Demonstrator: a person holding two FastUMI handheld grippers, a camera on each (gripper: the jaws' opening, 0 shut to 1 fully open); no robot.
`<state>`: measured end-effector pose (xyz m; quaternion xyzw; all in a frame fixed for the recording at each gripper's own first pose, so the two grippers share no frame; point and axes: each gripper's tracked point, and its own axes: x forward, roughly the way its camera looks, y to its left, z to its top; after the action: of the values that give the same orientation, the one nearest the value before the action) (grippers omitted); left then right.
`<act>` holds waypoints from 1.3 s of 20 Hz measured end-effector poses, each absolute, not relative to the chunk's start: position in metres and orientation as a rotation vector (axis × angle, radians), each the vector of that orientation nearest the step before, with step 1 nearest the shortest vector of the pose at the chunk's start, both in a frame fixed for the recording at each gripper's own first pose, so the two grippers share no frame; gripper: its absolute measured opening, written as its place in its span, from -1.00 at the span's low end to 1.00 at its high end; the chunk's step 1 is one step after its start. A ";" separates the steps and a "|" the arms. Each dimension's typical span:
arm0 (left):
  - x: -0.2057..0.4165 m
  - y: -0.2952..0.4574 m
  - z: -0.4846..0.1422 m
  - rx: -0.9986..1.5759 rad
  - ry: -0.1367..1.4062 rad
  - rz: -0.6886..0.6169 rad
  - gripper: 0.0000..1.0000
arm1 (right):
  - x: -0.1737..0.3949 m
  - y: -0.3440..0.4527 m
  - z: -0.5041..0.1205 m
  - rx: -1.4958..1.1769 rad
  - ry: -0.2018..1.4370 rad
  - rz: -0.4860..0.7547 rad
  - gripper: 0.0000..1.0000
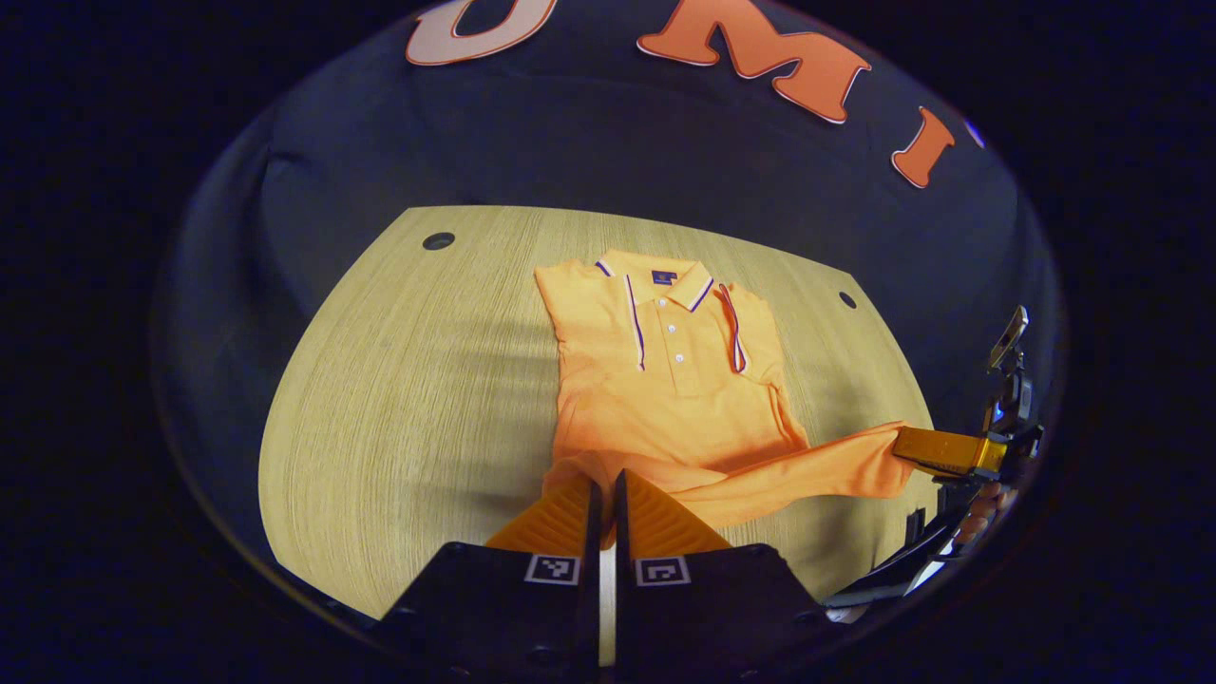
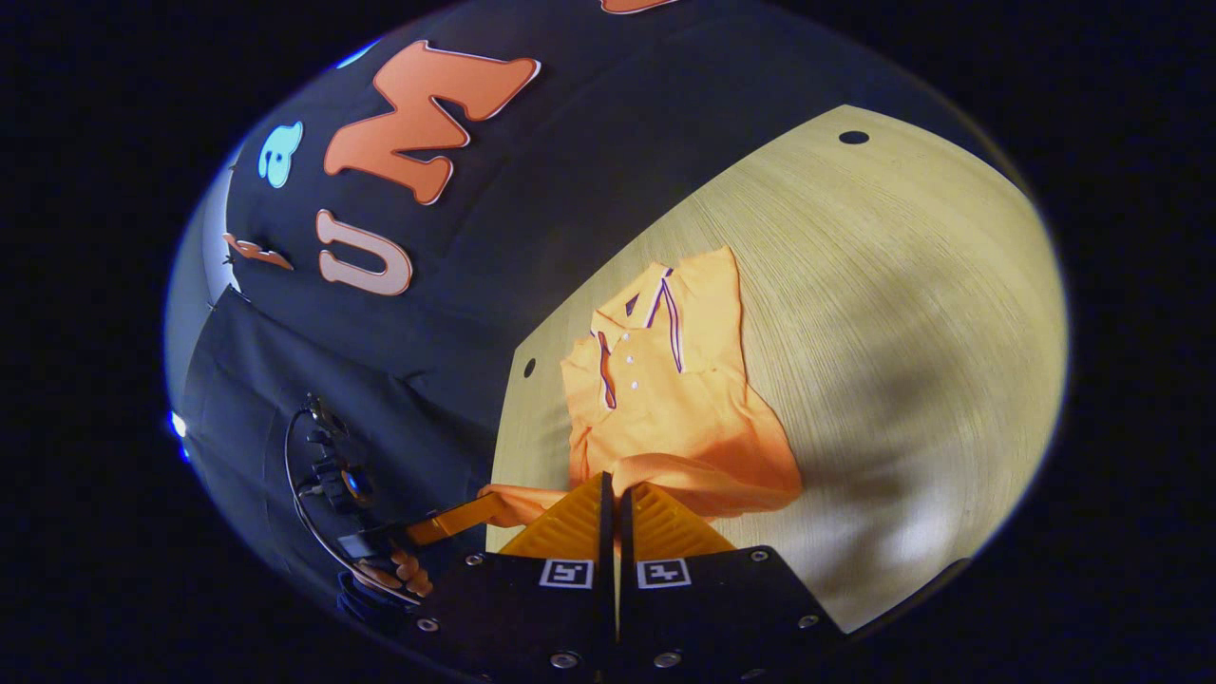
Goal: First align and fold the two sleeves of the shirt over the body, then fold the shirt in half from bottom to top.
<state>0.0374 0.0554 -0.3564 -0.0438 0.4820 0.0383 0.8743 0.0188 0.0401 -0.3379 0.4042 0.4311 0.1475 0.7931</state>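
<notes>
On the table [image 1: 399, 399], both claws seemingly pinch the shirt's [image 1: 665, 380] hem.

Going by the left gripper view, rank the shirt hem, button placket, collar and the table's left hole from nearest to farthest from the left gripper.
1. Hem, right at the left gripper.
2. Placket, mid-shirt.
3. Collar, the shirt's far end.
4. Hole, far left of the table.
</notes>
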 end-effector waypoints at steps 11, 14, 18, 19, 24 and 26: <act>0.180 0.086 -0.371 -0.127 0.974 0.023 -0.87 | 0.150 0.041 -0.348 0.847 0.891 0.235 -0.94; 0.219 0.101 -0.386 -0.137 0.989 0.018 -0.86 | 0.188 0.041 -0.361 0.822 0.904 0.209 -0.94; 0.270 0.120 -0.406 -0.137 0.981 0.027 -0.87 | 0.233 0.043 -0.380 0.783 0.925 0.180 -0.94; 0.282 0.123 -0.411 -0.131 0.972 0.028 -0.87 | 0.245 0.044 -0.385 0.766 0.933 0.171 -0.94; 0.321 0.130 -0.435 -0.086 0.964 0.040 -0.87 | 0.289 0.040 -0.413 0.727 0.982 0.077 -0.94; 0.321 0.128 -0.437 -0.085 0.989 0.041 -0.72 | 0.290 0.040 -0.419 0.739 0.999 0.058 -0.69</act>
<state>0.3212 0.1284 -0.4374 -0.0409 0.4745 0.0199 0.8791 0.2896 0.0404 -0.4193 0.3460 0.4680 0.0270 0.8128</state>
